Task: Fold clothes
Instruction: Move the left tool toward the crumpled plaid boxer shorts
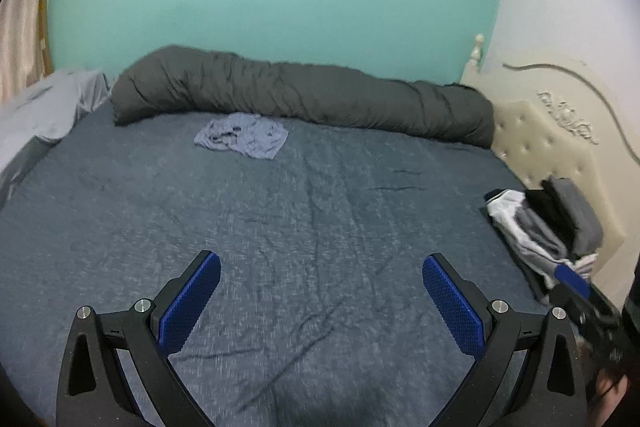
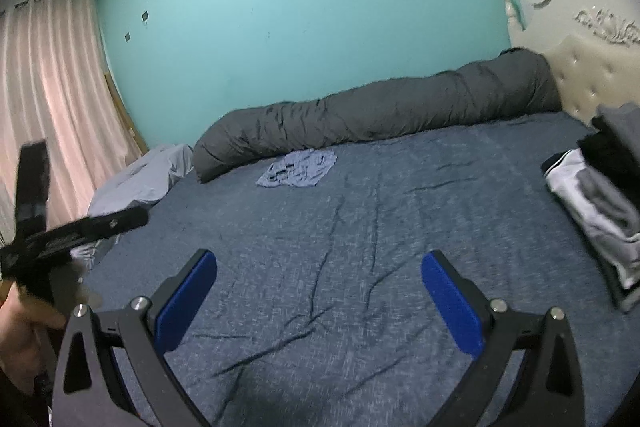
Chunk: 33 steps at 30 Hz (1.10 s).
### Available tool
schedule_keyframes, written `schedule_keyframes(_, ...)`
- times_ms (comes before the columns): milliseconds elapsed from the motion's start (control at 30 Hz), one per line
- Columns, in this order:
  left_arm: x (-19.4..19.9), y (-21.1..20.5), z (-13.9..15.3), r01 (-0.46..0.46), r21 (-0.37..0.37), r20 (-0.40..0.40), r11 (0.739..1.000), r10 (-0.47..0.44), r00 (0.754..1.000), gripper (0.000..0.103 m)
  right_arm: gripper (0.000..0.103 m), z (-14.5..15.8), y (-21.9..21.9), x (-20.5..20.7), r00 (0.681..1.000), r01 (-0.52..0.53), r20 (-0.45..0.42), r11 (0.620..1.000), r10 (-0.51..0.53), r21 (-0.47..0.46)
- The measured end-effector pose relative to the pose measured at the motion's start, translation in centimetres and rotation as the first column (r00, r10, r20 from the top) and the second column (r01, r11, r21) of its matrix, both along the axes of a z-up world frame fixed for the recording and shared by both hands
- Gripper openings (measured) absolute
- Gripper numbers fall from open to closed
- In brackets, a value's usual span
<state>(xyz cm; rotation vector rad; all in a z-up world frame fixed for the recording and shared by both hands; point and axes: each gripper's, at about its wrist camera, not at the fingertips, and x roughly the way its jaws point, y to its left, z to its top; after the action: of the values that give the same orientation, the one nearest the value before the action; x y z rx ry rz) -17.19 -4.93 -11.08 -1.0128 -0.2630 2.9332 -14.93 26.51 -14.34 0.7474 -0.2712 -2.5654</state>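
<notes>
A stack of folded clothes (image 1: 548, 227) is seen at the right edge of the bed (image 1: 300, 247), just beside the padded headboard (image 1: 540, 143); grey, black and white pieces are laid one over another in it, though how many cannot be counted. One blue-grey garment (image 1: 244, 137) is left crumpled at the far side of the bed, near the rolled dark duvet (image 1: 300, 95) that lies along the green wall. From this it is judged that most of the folding is shown as done and that one piece is left to be flattened, folded and added to the stack; whether more clothes lie out of view cannot be told.

The loose garment is thin and soft-looking, bunched at its left part with creases and small dark folds, and lying flatter toward its right corner. No clear sleeve or collar can be made out.

The left hand-held gripper (image 1: 320, 291) is held wide and empty above the near part of the bed, and the right hand-held gripper (image 2: 320, 291) is likewise spread wide with nothing between its blue pads (image 2: 452, 307). Both are well apart from the garment.
</notes>
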Motion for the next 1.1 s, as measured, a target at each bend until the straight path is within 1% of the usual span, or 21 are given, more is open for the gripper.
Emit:
schedule_keyframes(167, -7.8, -1.9, -4.8, -0.024, 0.000, 0.027, 1.000, 0.024, 0.999, 0.103, 0.103, -4.7, -1.5, -4.7, 0.999, -0.030, 0.040, 1.000, 0.030, 0.001)
schedule_keyframes(367, -18.4, -5.5, -11.0, -0.069, 0.031, 0.117, 0.997, 0.065, 0.991, 0.103, 0.103, -9.5, -1.7, -10.5, 0.996, -0.030, 0.080, 0.999, 0.028, 0.025)
schedule_keyframes(433, -21.6, -6.6, -12.6, -0.077, 0.022, 0.135, 0.997, 0.074, 0.988, 0.103, 0.103, -10.7, -1.5, -12.4, 0.994, -0.026, 0.103, 0.999, 0.023, 0.024)
schedule_keyframes(567, -26.5, -8.3, -14.9, -0.107, 0.040, 0.179, 0.993, 0.098, 0.979, 0.103, 0.103, -12.9, -0.7, -15.7, 0.991, 0.007, 0.136, 0.999, -0.014, 0.050)
schedule_keyframes(667, -30.0, -9.5, -16.5, -0.131, 0.055, 0.212, 0.990, 0.116, 0.970, 0.103, 0.103, -14.1, 0.2, -17.9, 0.984, 0.018, 0.178, 0.998, -0.027, 0.053)
schedule_keyframes(833, -36.0, -11.6, -19.3, -0.170, 0.076, 0.268, 0.982, 0.144, 0.953, 0.103, 0.103, -15.5, 1.9, -21.4, 0.969, 0.070, 0.229, 0.991, -0.094, 0.111)
schedule_keyframes(967, -40.3, -12.5, -21.0, -0.203, 0.041, 0.295, 0.978, 0.182, 0.938, 0.103, 0.103, -16.5, 3.2, -23.6, 0.957, 0.110, 0.253, 0.984, -0.142, 0.139)
schedule_keyframes(1100, -43.9, -13.0, -22.3, -0.214, 0.036, 0.314, 0.976, 0.193, 0.930, 0.103, 0.103, -17.7, 3.9, -25.7, 0.942, 0.138, 0.285, 0.979, -0.176, 0.150)
